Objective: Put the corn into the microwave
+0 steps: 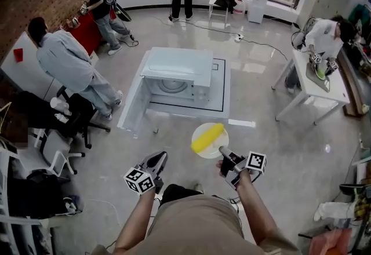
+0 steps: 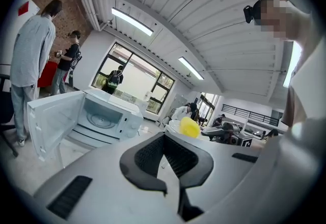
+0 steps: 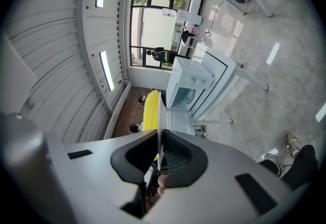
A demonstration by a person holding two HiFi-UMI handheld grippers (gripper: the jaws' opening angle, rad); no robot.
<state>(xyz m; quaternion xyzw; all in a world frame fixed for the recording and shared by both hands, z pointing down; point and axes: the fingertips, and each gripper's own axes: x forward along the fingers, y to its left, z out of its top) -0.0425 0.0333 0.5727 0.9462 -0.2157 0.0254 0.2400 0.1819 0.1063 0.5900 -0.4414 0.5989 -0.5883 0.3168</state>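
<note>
Right gripper (image 1: pixel 223 152) level, clamping plate (image 1: pixel 206 153) rim

Right tool (image 3: pixel 159 139) clamped on plate (image 3: pixel 162 111) rim; corn (image 3: pixel 150 109) on plate; open microwave (image 3: pixel 186 90) ahead.

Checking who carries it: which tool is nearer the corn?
Right. The right tool grips the plate rim beside the corn; the left tool hangs apart, empty.
</note>
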